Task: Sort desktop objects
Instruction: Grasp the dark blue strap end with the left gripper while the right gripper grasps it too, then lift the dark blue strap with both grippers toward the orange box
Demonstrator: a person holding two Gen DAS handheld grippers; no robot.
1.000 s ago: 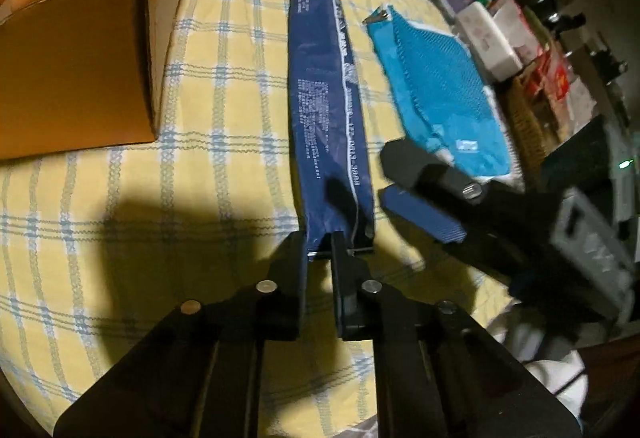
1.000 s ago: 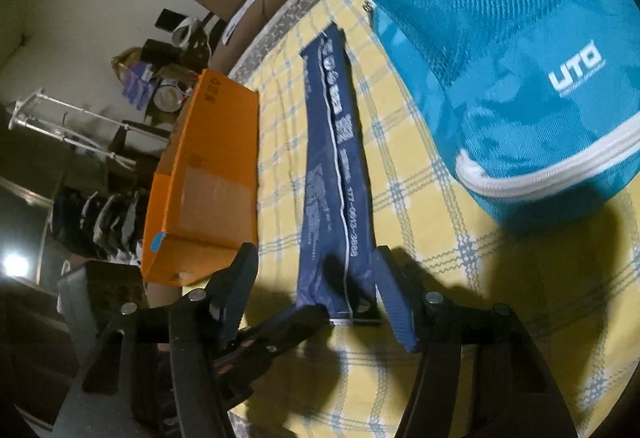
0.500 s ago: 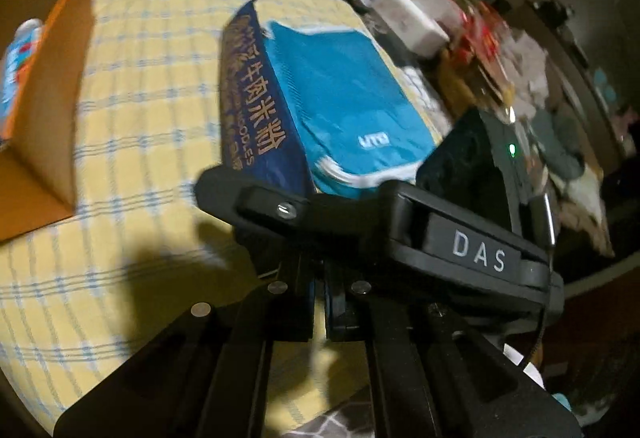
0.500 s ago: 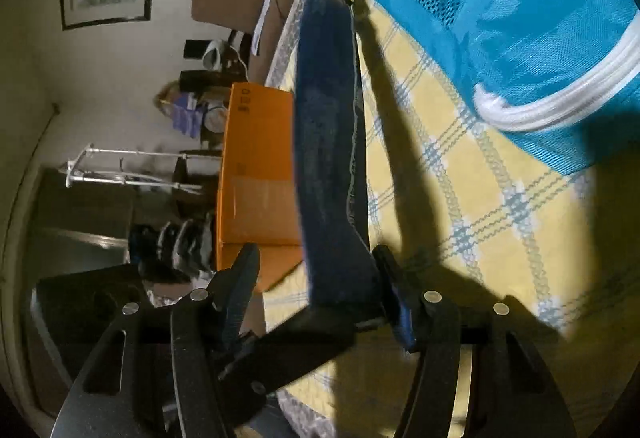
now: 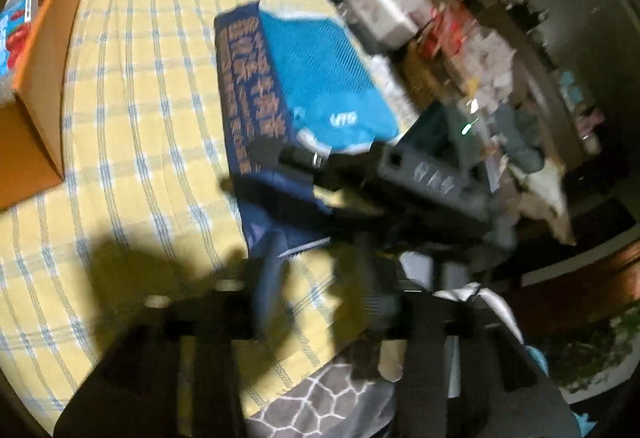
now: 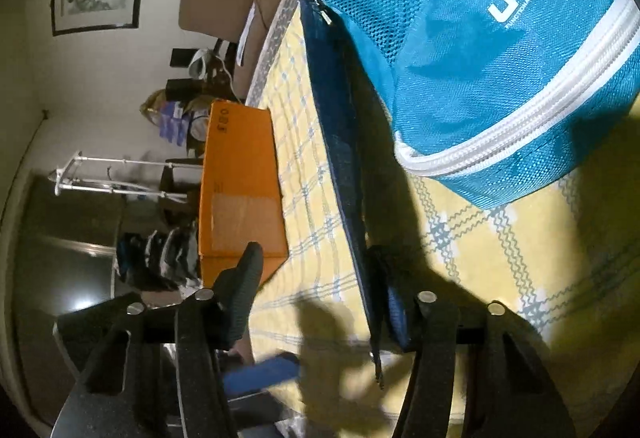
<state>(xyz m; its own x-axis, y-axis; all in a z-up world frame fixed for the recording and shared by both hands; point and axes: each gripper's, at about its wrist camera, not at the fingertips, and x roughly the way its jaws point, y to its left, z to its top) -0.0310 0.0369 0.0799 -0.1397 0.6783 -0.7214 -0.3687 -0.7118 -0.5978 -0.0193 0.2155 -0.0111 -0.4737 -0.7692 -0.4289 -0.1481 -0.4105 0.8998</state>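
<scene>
Left gripper point(image 5: 316, 290) blurred, jaws apart, empty. Right gripper point(image 6: 320, 302) jaws wide, right finger touching noodle pack point(image 6: 340, 141); grip not evident. Pack on edge, leaning against blue bag point(image 6: 500, 49) on checked cloth point(image 6: 500, 258). Orange box point(image 6: 240, 189) at cloth's left edge.

The pouch point(image 6: 492, 49) is teal cloth, open mesh on one part and a finer shiny weave elsewhere. The packet point(image 5: 248, 105) looks like dark blue plastic film. The box point(image 6: 240, 189) is matt orange cardboard. The tablecloth point(image 5: 132, 117) is woven, textured fabric.
</scene>
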